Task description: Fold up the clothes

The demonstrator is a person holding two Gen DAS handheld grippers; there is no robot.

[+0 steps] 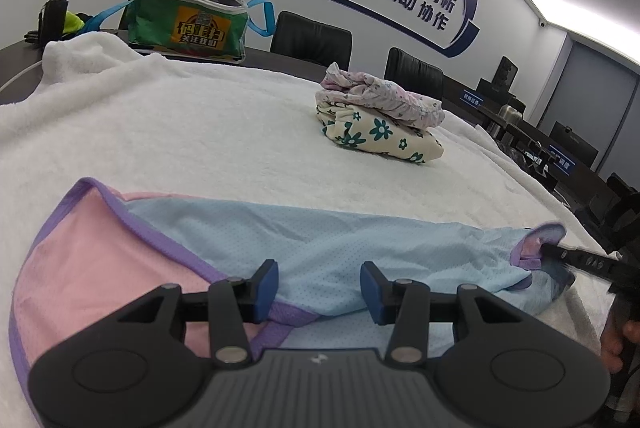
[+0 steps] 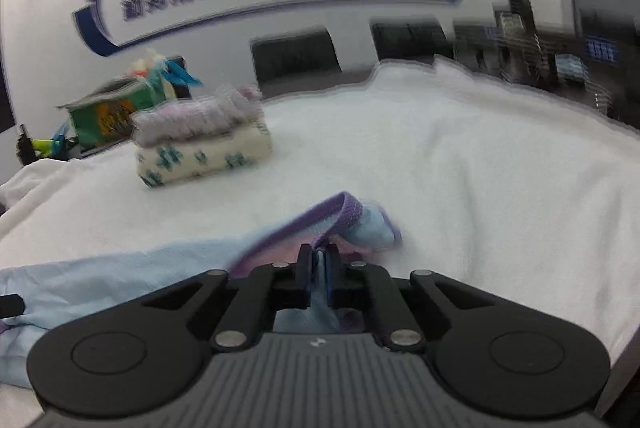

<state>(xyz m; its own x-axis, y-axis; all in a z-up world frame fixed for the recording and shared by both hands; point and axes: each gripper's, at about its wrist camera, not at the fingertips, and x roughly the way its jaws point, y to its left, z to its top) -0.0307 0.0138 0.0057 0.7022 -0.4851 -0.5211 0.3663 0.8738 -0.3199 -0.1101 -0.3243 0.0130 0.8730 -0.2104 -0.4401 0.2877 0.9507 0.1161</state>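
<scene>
Two folded floral garments [image 1: 380,116] stacked on white-towelled desk [image 1: 180,132]. Pink-and-blue mesh garment with purple trim [image 1: 280,240] unfolded up front; right tongs [image 2: 319,262] clamped on its corner, left tongs [image 1: 319,292] open over it.

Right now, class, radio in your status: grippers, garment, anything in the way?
Left gripper open over the garment. Right gripper shut on its purple-trimmed end. Folded stack sits clear beyond.

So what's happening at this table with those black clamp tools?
A person is folding clothes with two handheld grippers. The right gripper has its jaws shut on one end of a pink-and-blue garment lying on the white towel. The left gripper is open over it. Two folded pieces sit stacked behind.
</scene>
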